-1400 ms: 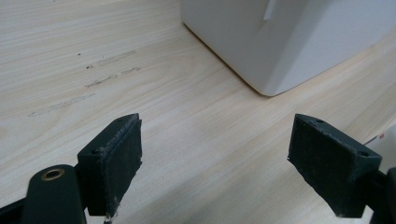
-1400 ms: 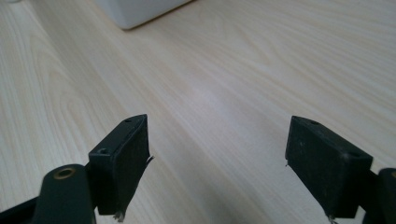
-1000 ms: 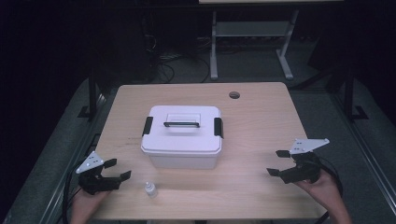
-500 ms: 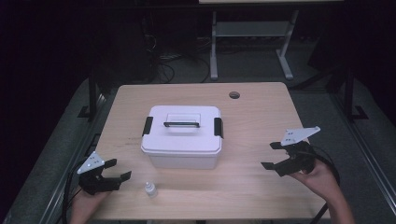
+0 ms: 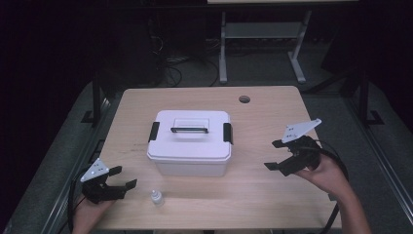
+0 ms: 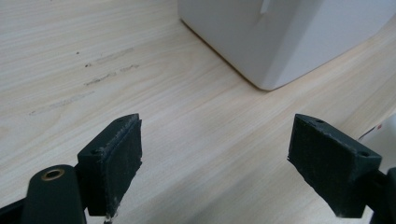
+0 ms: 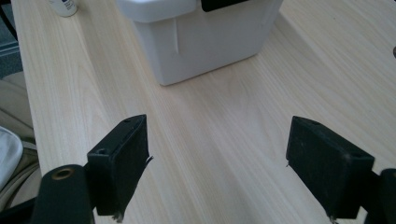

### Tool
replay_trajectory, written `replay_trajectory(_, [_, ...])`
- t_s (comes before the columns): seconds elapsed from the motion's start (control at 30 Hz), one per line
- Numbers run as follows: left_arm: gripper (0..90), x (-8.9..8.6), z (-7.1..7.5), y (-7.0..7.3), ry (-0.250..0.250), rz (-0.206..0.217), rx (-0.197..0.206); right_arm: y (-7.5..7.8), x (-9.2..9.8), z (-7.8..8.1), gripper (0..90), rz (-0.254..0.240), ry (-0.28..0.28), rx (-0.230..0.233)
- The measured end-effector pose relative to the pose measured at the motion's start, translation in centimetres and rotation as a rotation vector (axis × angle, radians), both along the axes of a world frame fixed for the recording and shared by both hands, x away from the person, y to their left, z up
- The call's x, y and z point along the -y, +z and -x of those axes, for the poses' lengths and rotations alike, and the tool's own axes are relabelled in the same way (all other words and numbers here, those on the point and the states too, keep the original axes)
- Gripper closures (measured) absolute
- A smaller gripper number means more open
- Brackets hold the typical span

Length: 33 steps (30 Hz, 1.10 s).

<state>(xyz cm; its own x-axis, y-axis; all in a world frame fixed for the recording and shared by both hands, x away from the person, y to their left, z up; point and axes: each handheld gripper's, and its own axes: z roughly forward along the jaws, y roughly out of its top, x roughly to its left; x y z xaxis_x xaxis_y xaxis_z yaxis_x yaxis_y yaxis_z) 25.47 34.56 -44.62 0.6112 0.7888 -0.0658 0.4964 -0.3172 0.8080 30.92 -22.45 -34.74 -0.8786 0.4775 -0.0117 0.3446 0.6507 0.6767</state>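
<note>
A white lidded box (image 5: 190,141) with a black handle and black side latches stands mid-table; its corner shows in the left gripper view (image 6: 285,37) and its side in the right gripper view (image 7: 201,42). A small white bottle (image 5: 156,197) stands near the front edge, left of the box's front, and appears at the top left of the right gripper view (image 7: 64,7). My left gripper (image 5: 123,177) rests low at the front left, open and empty. My right gripper (image 5: 273,155) hovers right of the box, open and empty, pointing toward it.
The light wooden table (image 5: 263,190) has a round cable hole (image 5: 244,99) at the back right. Behind the table stand a metal desk frame (image 5: 263,44) and loose cables on the dark floor.
My right gripper has moved left and slightly up the table toward the box. The left gripper, box and bottle have stayed put.
</note>
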Motion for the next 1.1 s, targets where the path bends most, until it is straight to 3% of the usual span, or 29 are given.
replay_trajectory(0.27, [17.4,-0.3,0.0,0.1,0.006,0.010,0.002,1.2,-1.7,-1.2,20.0,0.034,0.045,-0.030])
replay_trajectory(0.43, [17.4,-0.3,0.0,0.3,0.009,0.012,0.009,2.7,-2.7,-1.7,20.2,0.063,0.072,-0.009])
replay_trajectory(0.83, [17.4,0.1,0.2,0.7,-0.021,0.006,0.018,5.4,-4.7,-2.7,20.4,0.048,0.107,0.006])
replay_trajectory(1.1, [17.4,0.1,0.3,1.0,-0.013,0.013,0.031,6.7,-8.0,-3.7,20.7,0.094,0.152,0.005])
